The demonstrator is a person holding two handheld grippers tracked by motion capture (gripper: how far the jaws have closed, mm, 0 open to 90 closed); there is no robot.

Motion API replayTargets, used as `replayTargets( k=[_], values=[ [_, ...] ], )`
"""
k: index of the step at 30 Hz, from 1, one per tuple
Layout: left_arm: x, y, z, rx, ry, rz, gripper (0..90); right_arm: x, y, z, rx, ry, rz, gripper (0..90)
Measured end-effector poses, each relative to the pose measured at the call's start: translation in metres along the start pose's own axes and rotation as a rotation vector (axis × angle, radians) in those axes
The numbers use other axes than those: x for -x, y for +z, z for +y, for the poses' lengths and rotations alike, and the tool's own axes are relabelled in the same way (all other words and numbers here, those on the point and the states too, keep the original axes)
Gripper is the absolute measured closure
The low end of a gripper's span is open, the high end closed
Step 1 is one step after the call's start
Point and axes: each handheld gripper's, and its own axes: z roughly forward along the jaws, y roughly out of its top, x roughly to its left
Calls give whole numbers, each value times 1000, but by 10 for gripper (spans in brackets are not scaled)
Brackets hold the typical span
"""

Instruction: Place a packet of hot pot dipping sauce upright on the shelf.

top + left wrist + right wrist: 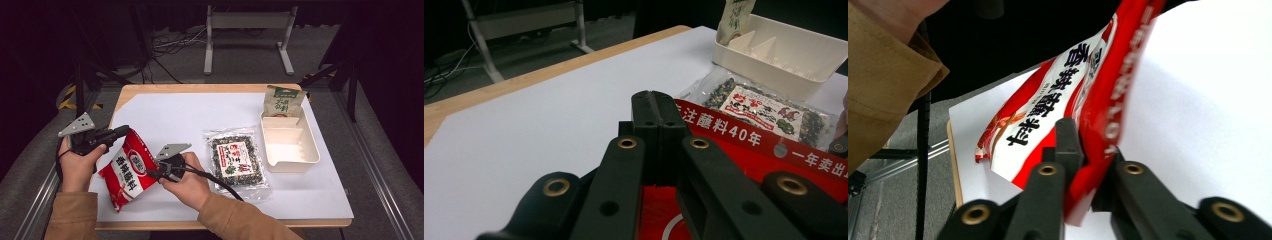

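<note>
High view: the red and white packet [127,169] lies at the near left part of the white sheet [175,117], slanted, with its upper end raised toward the left gripper [121,131] and its right edge at the right gripper [151,173]. The left gripper, held in the left hand [78,162], meets the packet's top corner; the right gripper, held in the right hand [187,182], meets the packet's side at mid-height. A clear seaweed snack bag [236,161] lies flat just to the right of the right hand, and a cream divided tray [290,145] stands beyond it with a green pouch [282,102] leaning at its far end. Left gripper view: the jaws of the left gripper [655,107] stand pressed together, clamped on the red top edge of the packet [769,150], which runs off to the right from between them. The seaweed snack bag [769,111] and the tray [794,60] lie behind it. Right gripper view: the jaws of the right gripper [1083,150] are clenched on the red side seam of the packet [1058,100], the film pinched and creased between them, the rest of the packet hanging away above the sheet [1198,100].
</note>
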Motion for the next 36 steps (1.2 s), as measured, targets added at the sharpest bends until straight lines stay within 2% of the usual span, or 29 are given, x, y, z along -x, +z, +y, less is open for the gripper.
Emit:
replayTargets(
  k=[9,13,16,18,19,21,22,23,27,31,36],
  values=[
    [-1,0,-1,2,-3,-5,900,1,-1,1,5,7,20,890],
    [0,-3,0,46,-9,-21,900,2,-5,3,22,14,46,891],
    [2,-6,2,95,7,-47,900,1,-13,6,41,15,74,892],
    [3,-9,3,140,-7,-69,894,2,-20,8,52,24,85,892],
    [3,-12,3,164,-26,-79,879,3,-23,9,56,29,93,892],
    [4,-15,4,192,-63,-83,763,6,-32,12,64,47,113,893],
    [4,-15,4,192,-63,-83,745,6,-32,12,64,47,113,893],
    [4,-17,4,188,-55,-72,731,8,-42,14,65,52,125,893],
    [4,-19,3,185,-58,-65,679,11,-59,16,61,37,126,893],
    [3,-17,2,162,-56,-61,657,16,-82,20,54,4,96,893],
    [3,-15,1,140,-52,-57,652,25,-114,26,19,-47,29,892]
  ],
)
